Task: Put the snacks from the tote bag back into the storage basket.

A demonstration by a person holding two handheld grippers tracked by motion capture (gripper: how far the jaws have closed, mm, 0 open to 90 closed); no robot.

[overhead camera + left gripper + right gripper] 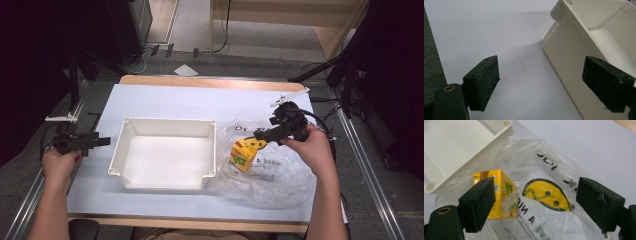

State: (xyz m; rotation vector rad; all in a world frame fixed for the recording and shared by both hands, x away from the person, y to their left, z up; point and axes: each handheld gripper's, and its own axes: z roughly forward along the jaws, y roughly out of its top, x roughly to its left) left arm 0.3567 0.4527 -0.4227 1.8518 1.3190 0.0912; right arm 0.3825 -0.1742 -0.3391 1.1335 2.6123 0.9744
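- Item: yellow carton (243,154) – small box, green print, upright inside clear plastic bag (265,170); bag lies on table (150,100) just right of white bin (125,150), touching its right wall.
- Bag: thin, crumpled, printed w/ yellow smiley (545,194) & black lettering; film covers carton top & sides. Mouth of bag – can't tell which way it faces.
- Bin: empty, open-top, center of table.
- R gripper (261,136): over bag, tips just above carton; jaws wide apart, clamped on nothing. In right gripper view, carton sits behind one pad (477,203), smiley patch between the two pads.
- L gripper (102,141): at table's left edge, apart from bin; jaws spread, nothing between them. Left gripper view looks along bin's outer wall (566,62).
- Step in hand (est.): approach phase – R lining up for a pick on carton or bag film; nothing lifted yet.
- Next move needs (est.): shift R sideways so carton sits centered betw. pads, lower, close through film. L prob. needed to pin or tug bag so carton can come free; likely dest. = bin.
- Risk (est.): slick film, grip may slide; bag may drag along w/ carton.
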